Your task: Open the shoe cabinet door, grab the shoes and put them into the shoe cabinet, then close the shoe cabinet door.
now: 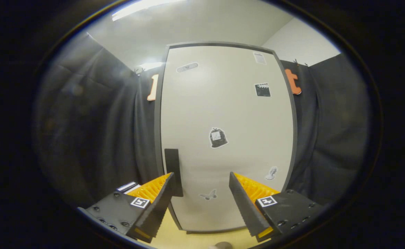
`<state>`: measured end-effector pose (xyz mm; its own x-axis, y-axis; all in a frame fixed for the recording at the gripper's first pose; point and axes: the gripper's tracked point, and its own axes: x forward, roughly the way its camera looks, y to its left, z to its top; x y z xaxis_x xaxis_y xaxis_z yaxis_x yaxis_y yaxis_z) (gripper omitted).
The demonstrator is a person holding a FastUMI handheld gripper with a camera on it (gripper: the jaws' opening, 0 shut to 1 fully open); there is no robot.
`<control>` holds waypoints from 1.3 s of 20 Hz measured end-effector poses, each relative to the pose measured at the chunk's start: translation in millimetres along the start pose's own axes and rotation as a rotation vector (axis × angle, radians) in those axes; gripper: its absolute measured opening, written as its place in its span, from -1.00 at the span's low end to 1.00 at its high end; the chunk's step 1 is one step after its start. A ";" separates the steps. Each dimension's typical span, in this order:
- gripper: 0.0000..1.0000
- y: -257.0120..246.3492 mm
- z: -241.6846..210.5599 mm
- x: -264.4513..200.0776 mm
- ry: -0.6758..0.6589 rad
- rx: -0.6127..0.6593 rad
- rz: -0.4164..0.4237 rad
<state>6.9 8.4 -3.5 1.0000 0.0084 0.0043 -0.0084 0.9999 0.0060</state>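
Facing the shut cabinet door (pixel 223 114), the gripper (pixel 200 180) holds its fingers spread apart, grasping nothing. A dark handle (pixel 173 171) on the door's left side sits just beyond the left finger, and small stickers (pixel 218 137) dot the pale door panel.

My claw (pixel 201 180) spread wide before the shut cabinet door (pixel 223 114), its handle (pixel 172 169) just beyond my left finger, booth wall behind the cabinet.
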 end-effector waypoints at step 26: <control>0.10 66.2 -39.1 92.8 0.020 -0.035 0.003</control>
<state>99.3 75.6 -41.8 0.9998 0.0115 -0.0159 -0.0119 0.9995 -0.0289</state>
